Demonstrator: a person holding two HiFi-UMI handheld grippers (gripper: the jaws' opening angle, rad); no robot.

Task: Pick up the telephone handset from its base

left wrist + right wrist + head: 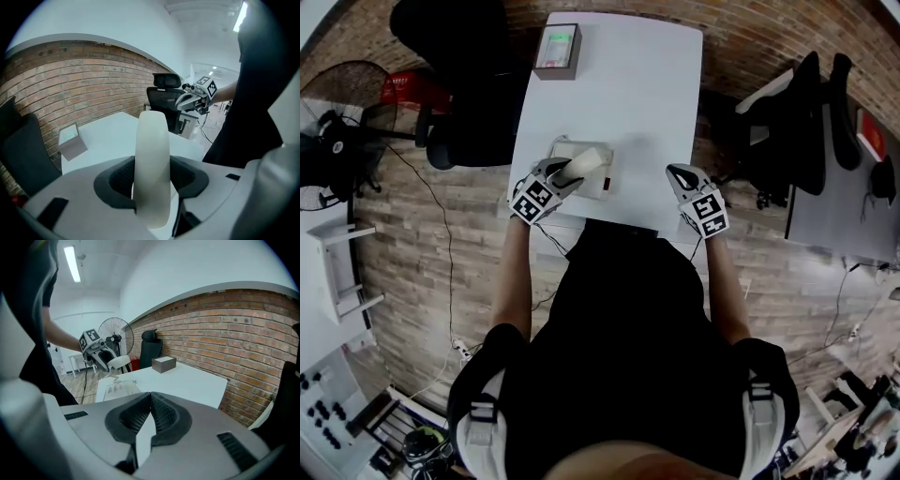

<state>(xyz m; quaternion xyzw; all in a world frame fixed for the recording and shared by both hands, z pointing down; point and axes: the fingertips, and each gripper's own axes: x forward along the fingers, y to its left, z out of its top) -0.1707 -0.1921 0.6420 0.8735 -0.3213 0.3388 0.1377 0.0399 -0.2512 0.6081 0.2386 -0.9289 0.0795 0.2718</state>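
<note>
The white telephone handset [589,163] is lifted off the telephone base [602,181], which lies near the front of the white table [637,84]. My left gripper [565,174] is shut on the handset. In the left gripper view the handset [152,140] stands upright between the dark pads [117,180]. The right gripper view shows the handset [120,362] in the air above the base [119,389], with a coiled cord [115,378] hanging between them. My right gripper [680,174] hovers over the table's front right, apart from the phone; its jaws [151,401] are shut with nothing between them.
A grey box with a green top [557,49] stands at the table's far left corner. A black office chair [459,84] is left of the table and a fan [337,141] stands further left. More dark chairs [797,122] are to the right.
</note>
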